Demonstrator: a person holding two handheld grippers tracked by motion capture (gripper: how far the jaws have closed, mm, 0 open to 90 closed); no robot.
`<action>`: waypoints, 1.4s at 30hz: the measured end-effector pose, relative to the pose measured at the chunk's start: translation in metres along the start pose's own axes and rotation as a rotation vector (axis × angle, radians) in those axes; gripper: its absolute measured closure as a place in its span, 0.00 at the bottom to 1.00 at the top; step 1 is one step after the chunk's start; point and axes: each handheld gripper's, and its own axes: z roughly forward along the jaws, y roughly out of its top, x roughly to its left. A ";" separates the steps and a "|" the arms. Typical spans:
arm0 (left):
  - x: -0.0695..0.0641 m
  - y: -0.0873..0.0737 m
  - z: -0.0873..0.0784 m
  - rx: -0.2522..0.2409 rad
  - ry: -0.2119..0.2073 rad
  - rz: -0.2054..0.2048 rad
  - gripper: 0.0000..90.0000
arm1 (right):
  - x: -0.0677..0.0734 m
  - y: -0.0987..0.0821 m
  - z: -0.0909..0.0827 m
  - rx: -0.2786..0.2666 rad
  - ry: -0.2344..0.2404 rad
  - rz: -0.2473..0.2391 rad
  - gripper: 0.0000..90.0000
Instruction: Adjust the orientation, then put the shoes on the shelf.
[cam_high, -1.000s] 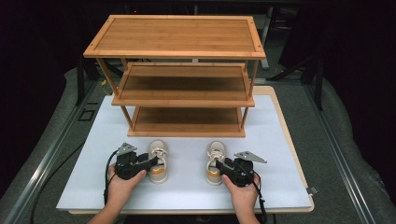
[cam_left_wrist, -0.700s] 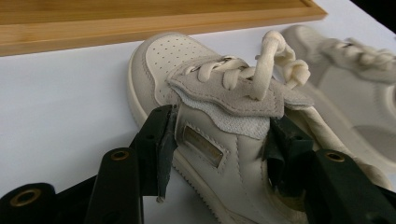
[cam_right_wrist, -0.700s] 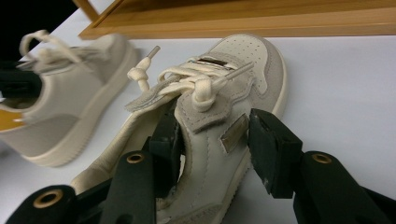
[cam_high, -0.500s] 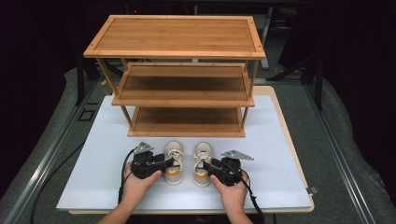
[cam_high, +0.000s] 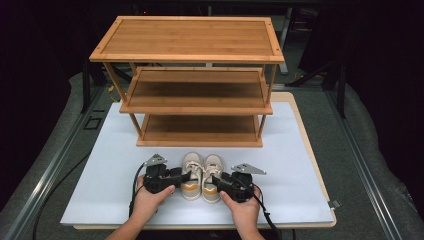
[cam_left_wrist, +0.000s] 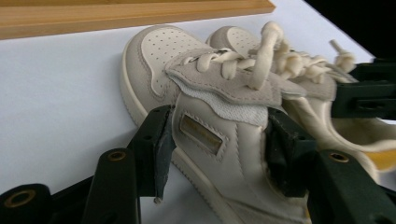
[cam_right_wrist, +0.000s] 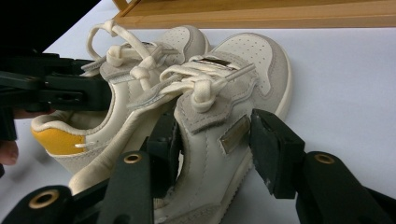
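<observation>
Each shoe (cam_high: 191, 172) (cam_high: 212, 172) sits clamped between a gripper's fingers (cam_left_wrist: 156, 142) (cam_right_wrist: 273, 149).

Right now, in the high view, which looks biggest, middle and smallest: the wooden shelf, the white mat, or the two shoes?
1. White mat, widest.
2. Wooden shelf; its top is nearer the camera, so that order is unsure.
3. Left shoe and right shoe: smallest, alike.

Over the last second the left gripper (cam_high: 183, 177) and right gripper (cam_high: 216, 180) have drawn inward toward each other, each carrying its shoe along. The left shoe (cam_high: 191, 173) and right shoe (cam_high: 212, 176), well apart a second ago and near half a second ago, now sit side by side, touching, between the two grippers. Both hands have closed in likewise.
</observation>
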 end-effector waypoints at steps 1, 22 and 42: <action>0.000 0.000 -0.006 -0.016 0.014 0.009 0.48 | -0.001 0.000 -0.002 -0.010 0.002 0.001 0.53; -0.013 -0.004 -0.005 -0.027 0.022 -0.001 0.53 | 0.004 -0.001 -0.013 -0.043 -0.053 -0.052 0.47; -0.021 -0.004 0.006 -0.012 0.129 -0.009 0.56 | 0.008 -0.008 0.000 -0.050 -0.051 0.022 0.56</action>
